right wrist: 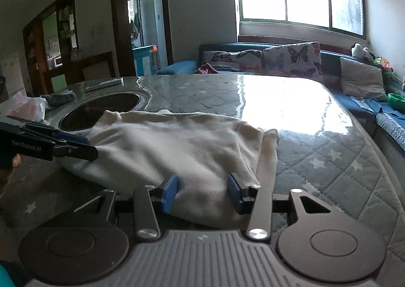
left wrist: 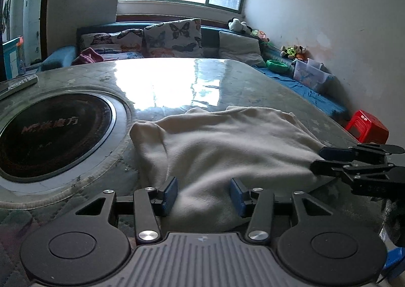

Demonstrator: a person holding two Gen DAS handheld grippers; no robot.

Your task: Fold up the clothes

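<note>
A cream garment (left wrist: 227, 145) lies partly folded on the quilted table (left wrist: 253, 84); it also shows in the right wrist view (right wrist: 177, 145). My left gripper (left wrist: 203, 193) is open, its blue pads either side of the garment's near edge. My right gripper (right wrist: 201, 192) is open too, straddling the near edge close to the garment's right fold. The right gripper shows in the left wrist view (left wrist: 321, 159) at the garment's right edge. The left gripper shows in the right wrist view (right wrist: 86, 147) at the garment's left edge.
A round black cooktop (left wrist: 48, 135) is set into the table left of the garment. A remote (left wrist: 17, 84) lies at the far left edge. A sofa with butterfly cushions (left wrist: 172, 36) stands beyond the table. A red stool (left wrist: 367, 130) stands at the right.
</note>
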